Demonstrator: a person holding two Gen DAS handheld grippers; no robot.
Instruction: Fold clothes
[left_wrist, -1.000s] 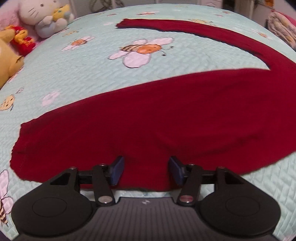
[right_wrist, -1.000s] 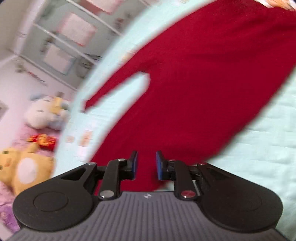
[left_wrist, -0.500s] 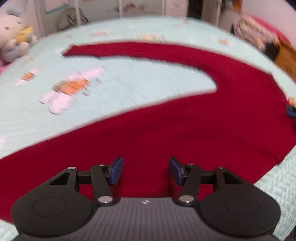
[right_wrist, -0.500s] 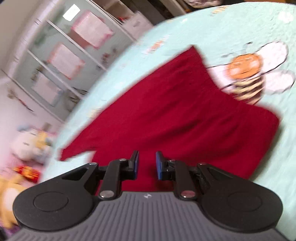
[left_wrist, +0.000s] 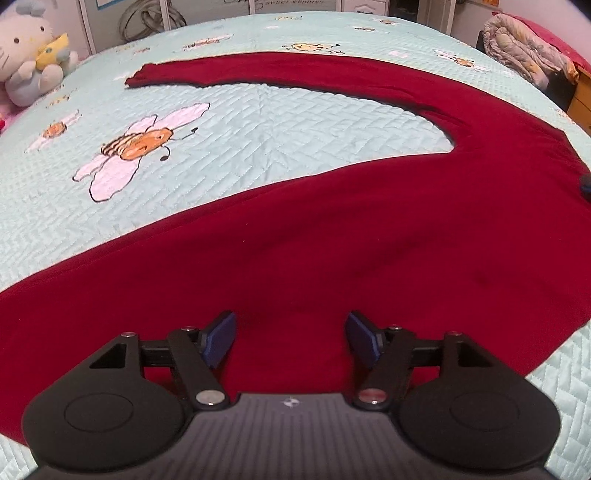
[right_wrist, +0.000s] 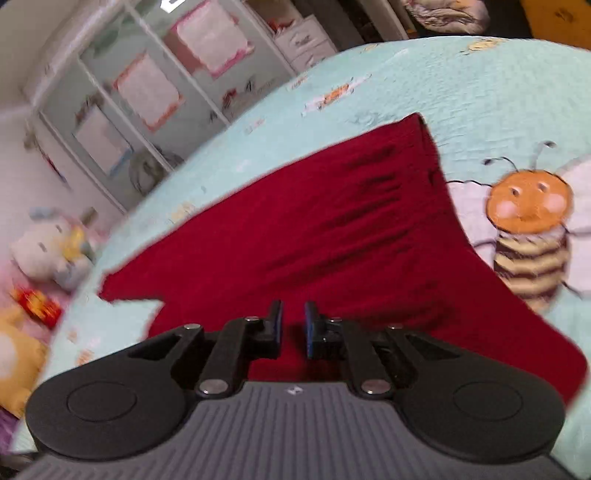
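A pair of dark red trousers (left_wrist: 332, 229) lies flat on a light blue quilted bed (left_wrist: 258, 125), its two legs spread in a V. My left gripper (left_wrist: 290, 338) is open and empty, low over the near leg. In the right wrist view the trousers (right_wrist: 332, 236) show their gathered waistband end. My right gripper (right_wrist: 293, 325) hovers over that part with its jaws nearly together, a narrow gap between them, nothing held. A blue bit of the right gripper (left_wrist: 585, 182) shows at the left wrist view's right edge.
Bee prints (left_wrist: 140, 142) mark the quilt. A white plush cat (left_wrist: 29, 55) sits at the far left, a rolled blanket (left_wrist: 524, 51) at the far right. In the right wrist view a cabinet (right_wrist: 147, 85) stands behind the bed, with plush toys (right_wrist: 48, 251) at left.
Both grippers have swung to the right along the trousers. The left now faces the crotch and far leg; the right has moved from the legs to the waistband end. Jaw openings are unchanged.
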